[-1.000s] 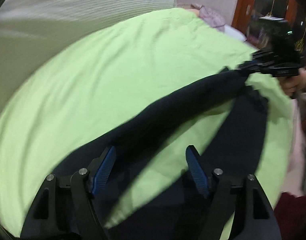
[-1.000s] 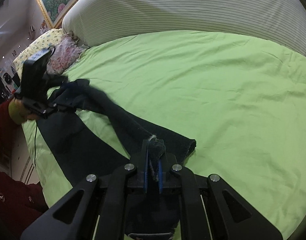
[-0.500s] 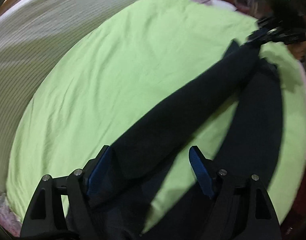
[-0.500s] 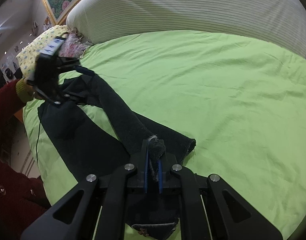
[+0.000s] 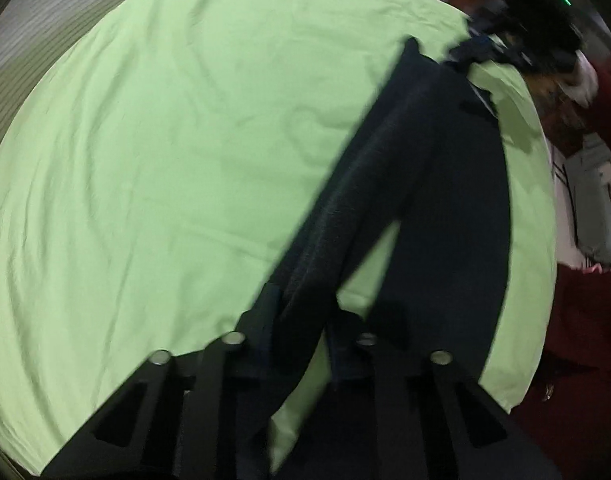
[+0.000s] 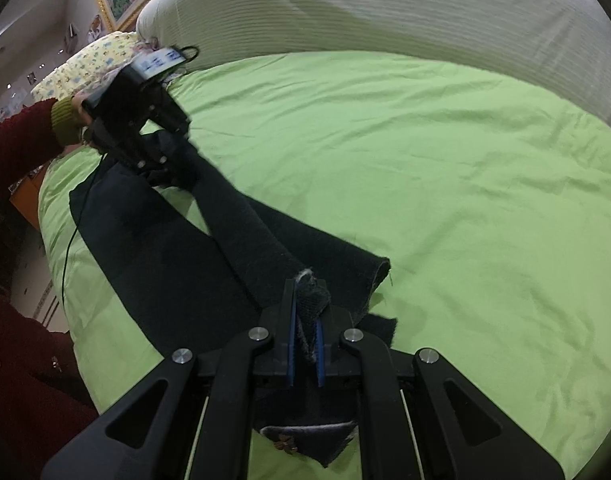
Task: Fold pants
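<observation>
Dark navy pants lie on a green bedsheet. One leg lies flat; the other leg is lifted taut between my two grippers. My right gripper is shut on a bunched bit of the pants' edge; it also shows far off in the left wrist view. My left gripper is shut on the lifted leg's other end; it also shows in the right wrist view, held by a hand in a red sleeve.
A large striped white bolster runs along the far side of the bed. A floral pillow lies at the bed's corner. The person's red coat is at the near bed edge. Furniture and clutter stand beside the bed.
My left gripper has shut on the pant leg; it was open a second ago. It has swung over the bed, lifting the leg. The right gripper has kept its hold.
</observation>
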The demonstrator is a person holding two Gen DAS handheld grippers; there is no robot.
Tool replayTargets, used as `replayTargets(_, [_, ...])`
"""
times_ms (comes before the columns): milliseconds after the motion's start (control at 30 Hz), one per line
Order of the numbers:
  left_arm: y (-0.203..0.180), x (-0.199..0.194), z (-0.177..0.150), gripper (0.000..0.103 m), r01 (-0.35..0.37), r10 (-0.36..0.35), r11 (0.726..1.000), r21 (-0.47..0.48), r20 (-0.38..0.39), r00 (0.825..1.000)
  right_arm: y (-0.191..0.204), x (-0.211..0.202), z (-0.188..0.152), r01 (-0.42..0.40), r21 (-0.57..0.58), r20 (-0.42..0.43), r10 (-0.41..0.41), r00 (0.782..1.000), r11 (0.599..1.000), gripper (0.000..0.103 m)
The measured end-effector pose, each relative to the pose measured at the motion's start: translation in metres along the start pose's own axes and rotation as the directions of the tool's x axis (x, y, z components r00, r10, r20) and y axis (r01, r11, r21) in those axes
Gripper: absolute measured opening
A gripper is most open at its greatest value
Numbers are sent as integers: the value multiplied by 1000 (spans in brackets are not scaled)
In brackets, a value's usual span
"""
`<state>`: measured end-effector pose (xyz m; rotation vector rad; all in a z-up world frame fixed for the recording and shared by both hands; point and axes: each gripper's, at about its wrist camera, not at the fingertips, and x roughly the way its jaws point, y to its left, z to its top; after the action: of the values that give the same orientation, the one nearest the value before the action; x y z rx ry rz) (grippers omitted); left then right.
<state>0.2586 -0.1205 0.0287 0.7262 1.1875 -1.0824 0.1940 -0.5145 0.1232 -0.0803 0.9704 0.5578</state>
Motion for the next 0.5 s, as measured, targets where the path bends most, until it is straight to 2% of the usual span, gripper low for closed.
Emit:
replayTargets(100, [-20, -9, -14, 12, -2, 3, 1000, -25, 38, 999, -5, -8, 10, 41, 1, 48, -41, 998, 999, 8])
replayTargets(233, [-56, -25, -32, 10, 54, -40, 994, -94, 140, 989, -5, -21, 16, 70, 6, 90, -70, 994, 998, 8])
replayTargets(367, [-95, -24, -48, 10, 84, -52, 986, -143, 215, 975, -1, -33, -3, 78, 9, 79, -79, 994, 997, 8])
replayTargets(500, [-113, -17, -55, 10, 116, -70, 978, -175, 248, 966, 5, -34, -27, 100, 25, 36, -101, 994, 995, 8])
